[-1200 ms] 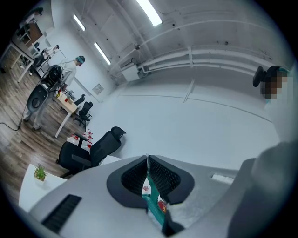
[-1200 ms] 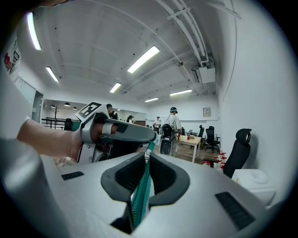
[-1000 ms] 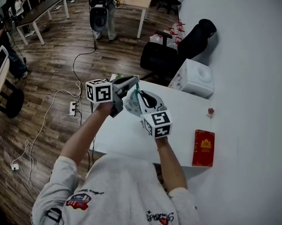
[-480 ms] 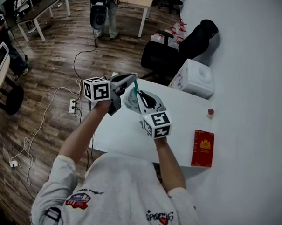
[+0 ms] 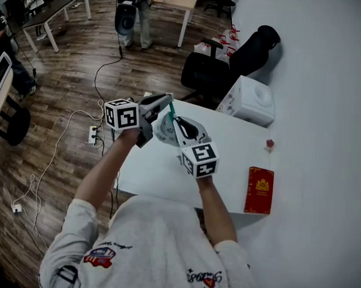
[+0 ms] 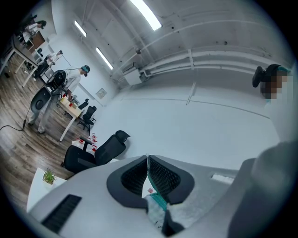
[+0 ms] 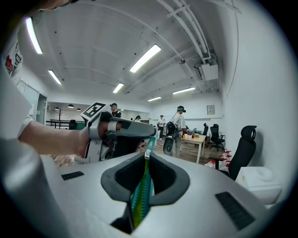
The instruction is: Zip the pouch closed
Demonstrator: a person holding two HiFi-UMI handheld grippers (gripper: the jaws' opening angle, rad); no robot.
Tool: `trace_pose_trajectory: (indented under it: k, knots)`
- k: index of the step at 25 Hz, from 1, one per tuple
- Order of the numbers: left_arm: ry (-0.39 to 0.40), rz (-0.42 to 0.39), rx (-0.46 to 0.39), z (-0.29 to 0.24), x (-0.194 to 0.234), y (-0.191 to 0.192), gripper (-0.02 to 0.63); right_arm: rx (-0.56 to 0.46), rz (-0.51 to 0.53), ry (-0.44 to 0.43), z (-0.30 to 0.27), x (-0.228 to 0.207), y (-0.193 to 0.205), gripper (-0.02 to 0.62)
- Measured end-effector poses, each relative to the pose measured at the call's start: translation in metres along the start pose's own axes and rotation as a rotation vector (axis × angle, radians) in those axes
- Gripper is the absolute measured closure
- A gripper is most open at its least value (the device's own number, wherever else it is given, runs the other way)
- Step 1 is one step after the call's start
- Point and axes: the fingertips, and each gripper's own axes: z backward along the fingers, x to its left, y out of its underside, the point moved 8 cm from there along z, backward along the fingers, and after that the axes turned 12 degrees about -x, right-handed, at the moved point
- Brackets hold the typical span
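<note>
the pouch [image 5: 164, 131] is held aloft, its teal zipper tape [image 7: 141, 197] pinched tight by the left gripper [image 6: 148, 168] and right gripper [image 7: 145, 163], seemingly stretched taut for zipping.

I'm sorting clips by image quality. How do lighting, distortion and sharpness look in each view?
Head view: dim, darkened corners, straight lines bowed outward, pouch small. Left gripper view: fisheye circle, black corners, a mosaic patch at upper right. Right gripper view: bright ceiling lights, teal zipper tape crisp.
</note>
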Motion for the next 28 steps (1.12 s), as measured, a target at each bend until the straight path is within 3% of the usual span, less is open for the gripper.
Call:
trace_pose_trajectory:
  k: [28]
  knots:
    - [0.003,0.016,-0.001,0.0008,0.001,0.0041,0.591,0.01,-0.006,0.001,0.0098,0.0013,0.0056,0.56]
